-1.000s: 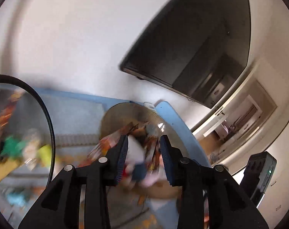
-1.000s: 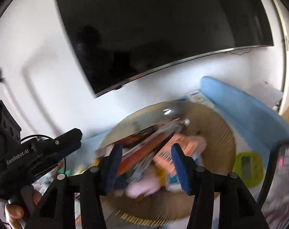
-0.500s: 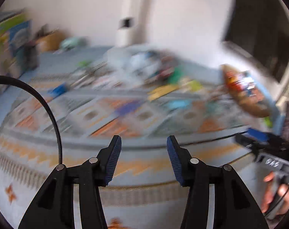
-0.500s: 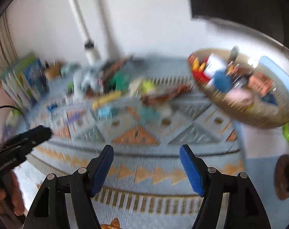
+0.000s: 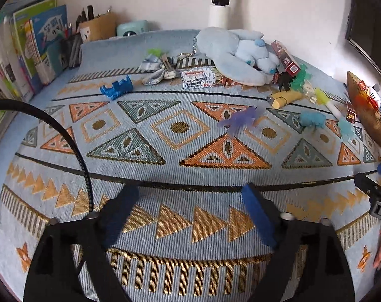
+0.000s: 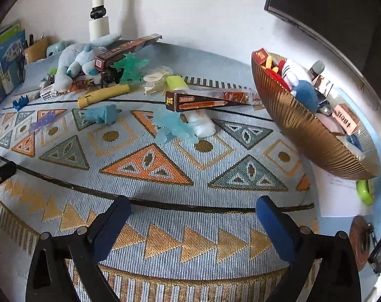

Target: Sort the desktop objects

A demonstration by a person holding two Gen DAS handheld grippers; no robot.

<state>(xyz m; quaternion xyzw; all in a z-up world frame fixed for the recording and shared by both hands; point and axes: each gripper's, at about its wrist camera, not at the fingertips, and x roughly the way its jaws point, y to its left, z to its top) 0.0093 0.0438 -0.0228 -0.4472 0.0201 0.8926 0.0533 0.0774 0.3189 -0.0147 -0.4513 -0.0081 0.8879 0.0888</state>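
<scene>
The patterned blue woven table mat (image 5: 180, 151) serves as the reference surface, and both grippers stand over its near border with the clutter well ahead along its far edge. The left gripper (image 5: 187, 211) has its jaws spread wide, having just been opening, with nothing between the blue pads but bare mat. Ahead of it on the mat, from left to right, lie a dark blue crumpled plastic toy (image 5: 116, 88), a translucent purple plastic figure (image 5: 238, 120) near the mat's middle, and a yellow cylindrical tube (image 5: 284, 98) whose long axis runs roughly across the line of the jaws. The right gripper (image 6: 190, 224) likewise has its jaws spread wide, just opened, and empty. Ahead of it lie a pale blue translucent plastic figure (image 6: 172, 127), touching a white capped tube, and a long brown pen box (image 6: 210, 99) lying crosswise to the jaws. The gold ribbed bowl (image 6: 306, 130), already holding sorted items, sits at the mat's right edge, nearer the right gripper. Judgement: the purple figure suits the left hand, the pale blue figure and box the right; either must reach forward and down.
</scene>
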